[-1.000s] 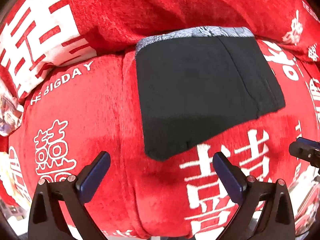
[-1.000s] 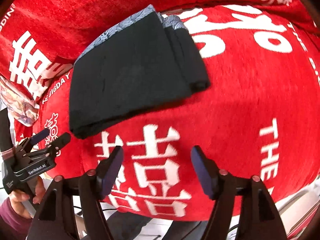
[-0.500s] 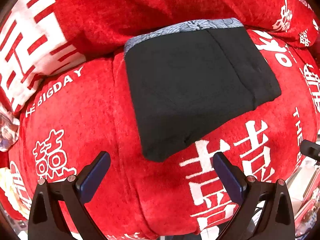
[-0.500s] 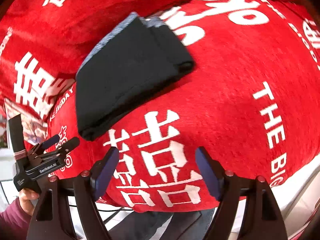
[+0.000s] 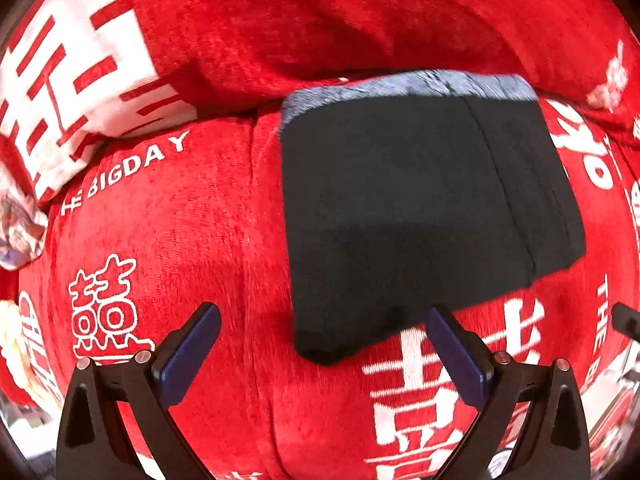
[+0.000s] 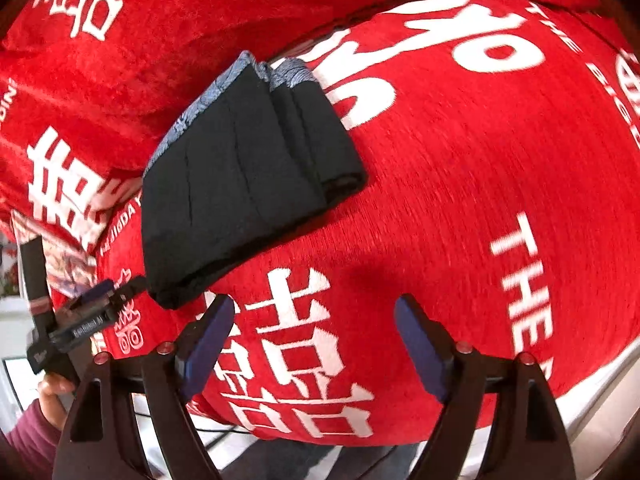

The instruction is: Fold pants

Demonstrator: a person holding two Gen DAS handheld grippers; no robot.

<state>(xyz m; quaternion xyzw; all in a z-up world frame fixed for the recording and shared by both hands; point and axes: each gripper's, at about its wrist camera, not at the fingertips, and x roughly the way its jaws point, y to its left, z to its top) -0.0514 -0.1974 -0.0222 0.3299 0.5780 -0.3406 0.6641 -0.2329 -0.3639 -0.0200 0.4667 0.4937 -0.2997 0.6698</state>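
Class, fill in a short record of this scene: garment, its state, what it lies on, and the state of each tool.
garment: black pants with grey patterned waistband
state: folded into a compact stack, lying flat
surface: red cover with white characters
left tool: open, empty, near corner of pants between its jaws, untouched
right tool: has just been opening, empty, clear of the pants
hand: holds the left tool

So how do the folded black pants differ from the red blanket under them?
The pants are plain black with a grey patterned waistband; the blanket is red with white lettering. The pants are a small folded bundle; the blanket spreads across the whole view. Both are soft fabric, and neither is gripped.
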